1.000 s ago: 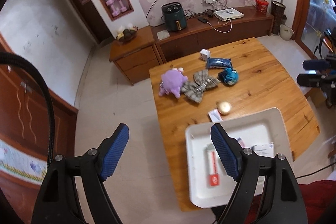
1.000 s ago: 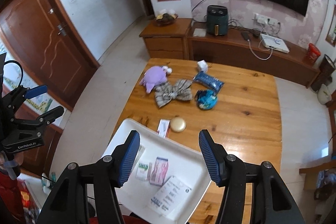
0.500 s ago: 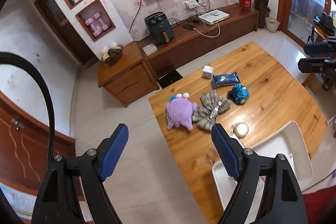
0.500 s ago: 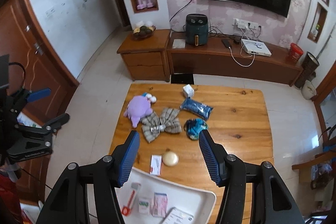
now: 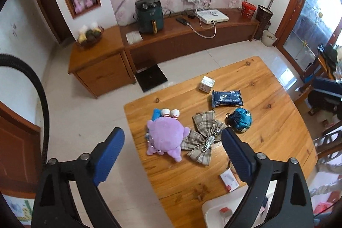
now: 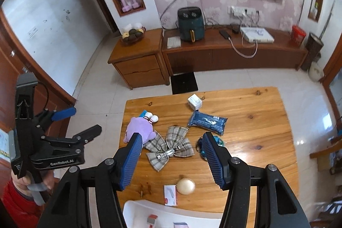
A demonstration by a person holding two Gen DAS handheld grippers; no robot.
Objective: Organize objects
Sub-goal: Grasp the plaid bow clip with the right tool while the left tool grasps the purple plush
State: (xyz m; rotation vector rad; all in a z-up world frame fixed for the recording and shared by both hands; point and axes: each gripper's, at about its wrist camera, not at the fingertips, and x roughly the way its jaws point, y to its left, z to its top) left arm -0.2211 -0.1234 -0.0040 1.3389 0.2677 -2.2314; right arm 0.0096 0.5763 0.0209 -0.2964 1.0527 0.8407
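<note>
Right wrist view: the right gripper (image 6: 171, 155) hangs wide open and empty, high above the wooden table (image 6: 267, 121). The plaid bow (image 6: 168, 147) lies just between its 2 fingers, centre of frame, long axis slanting; the left gripper (image 6: 83, 123), also open and empty, stands off at left.

A wooden table (image 6: 256, 155) stood on the pale tiled floor (image 6: 245, 78) and carried a purple plush toy (image 6: 140, 127) at its left side, just beside a plaid fabric bow (image 6: 168, 147). Farther back lay a small white box (image 6: 194, 101) and a dark blue packet (image 6: 207, 121), with a teal drawstring pouch (image 5: 240, 120) near the bow's right side. At the near edge a round cream-coloured object (image 6: 186, 185) touched a small white card (image 6: 170, 194), beside the rim of a white tray (image 6: 136, 208) that held a few small items.
</note>
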